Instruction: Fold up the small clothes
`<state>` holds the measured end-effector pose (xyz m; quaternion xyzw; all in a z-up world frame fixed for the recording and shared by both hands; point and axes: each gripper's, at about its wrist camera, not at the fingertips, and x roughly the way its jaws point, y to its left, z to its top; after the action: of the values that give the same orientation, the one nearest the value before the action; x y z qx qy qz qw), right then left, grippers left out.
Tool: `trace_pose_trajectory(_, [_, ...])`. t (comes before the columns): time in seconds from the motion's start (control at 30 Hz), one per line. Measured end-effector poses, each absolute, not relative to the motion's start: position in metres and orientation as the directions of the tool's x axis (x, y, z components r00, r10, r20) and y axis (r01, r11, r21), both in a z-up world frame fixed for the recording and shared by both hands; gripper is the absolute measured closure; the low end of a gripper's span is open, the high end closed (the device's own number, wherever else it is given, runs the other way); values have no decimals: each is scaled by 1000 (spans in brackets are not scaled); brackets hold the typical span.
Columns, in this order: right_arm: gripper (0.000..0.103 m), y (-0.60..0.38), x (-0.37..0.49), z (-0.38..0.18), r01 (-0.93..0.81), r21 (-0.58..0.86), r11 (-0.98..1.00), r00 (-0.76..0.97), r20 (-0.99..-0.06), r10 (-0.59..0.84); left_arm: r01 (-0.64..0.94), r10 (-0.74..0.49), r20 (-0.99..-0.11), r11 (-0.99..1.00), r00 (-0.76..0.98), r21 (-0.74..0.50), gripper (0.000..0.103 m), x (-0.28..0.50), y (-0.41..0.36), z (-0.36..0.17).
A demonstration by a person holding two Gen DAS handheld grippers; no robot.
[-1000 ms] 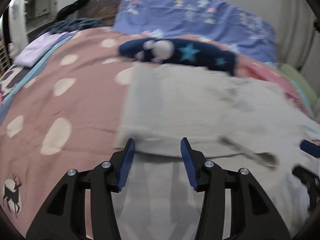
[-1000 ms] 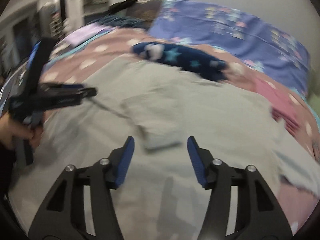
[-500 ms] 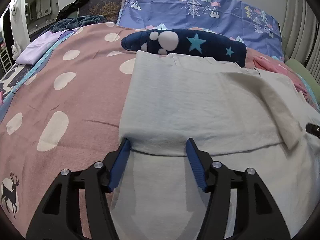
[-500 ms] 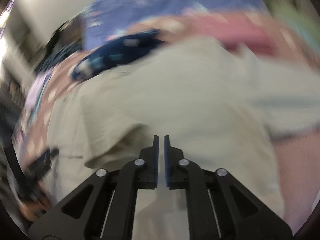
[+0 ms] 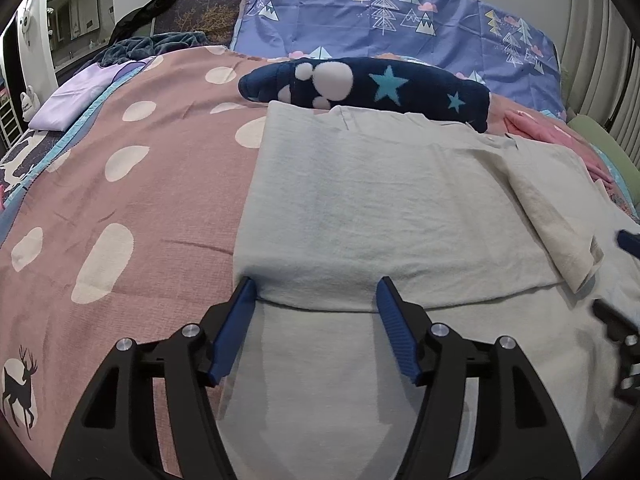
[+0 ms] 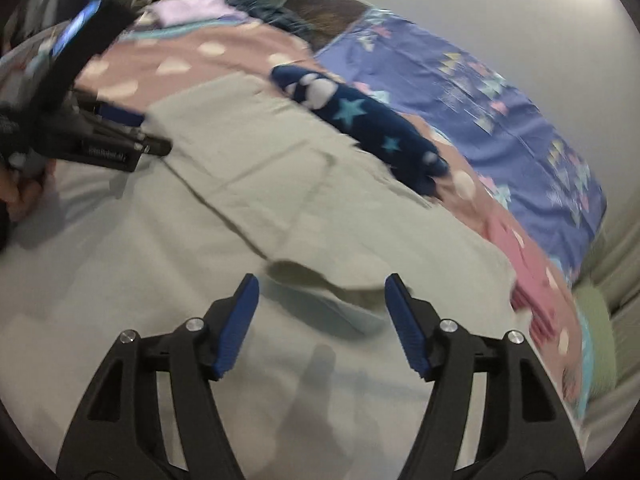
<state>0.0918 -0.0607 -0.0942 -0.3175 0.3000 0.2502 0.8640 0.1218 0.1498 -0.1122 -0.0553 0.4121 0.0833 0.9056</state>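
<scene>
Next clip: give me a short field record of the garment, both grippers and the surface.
garment: pale grey shirt, spread flat, left side and sleeve folded inward
left gripper: open, jaws just opened further, straddling the folded edge, no cloth pinched
right gripper: open, jaws just opened, above the folded sleeve end
surface: pink spotted blanket
nearby: navy star sock

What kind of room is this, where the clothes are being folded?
Most likely a bedroom. The pale grey garment lies spread on a bed covered by a pink spotted blanket, with a purple tree-print pillow at the far end against the wall.
</scene>
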Motion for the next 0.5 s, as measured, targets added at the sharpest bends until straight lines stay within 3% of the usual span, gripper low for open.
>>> trace_pose_trajectory(0.07, [48, -61, 119, -94, -577, -386, 720, 709, -674, 207, -194, 101, -755, 980, 648, -35, 38, 122, 150, -113])
trace_pose_trajectory(0.13, [54, -92, 171, -86, -363, -306, 880, 746, -661, 78, -193, 97, -755, 980, 649, -40, 38, 121, 151, -113])
trace_pose_trajectory(0.2, [62, -156, 215, -82, -104, -65, 992, 688, -726, 24, -192, 93, -754, 980, 650, -45, 38, 121, 152, -113])
trace_pose_trajectory(0.27, [62, -212, 225, -81, 17, 194, 981, 642, -754, 138, -189, 86, -754, 981, 651, -51, 36, 121, 152, -113])
trace_pose_trajectory(0.4, [62, -213, 207, -71, -179, 177, 968, 639, -727, 251, -179, 85, -757, 983, 648, -44, 33, 122, 150, -114])
trace_pose_trajectory(0.5, [79, -194, 200, -72, -340, 202, 918, 579, -724, 374, -179, 84, -756, 983, 649, -45, 33, 121, 150, -114])
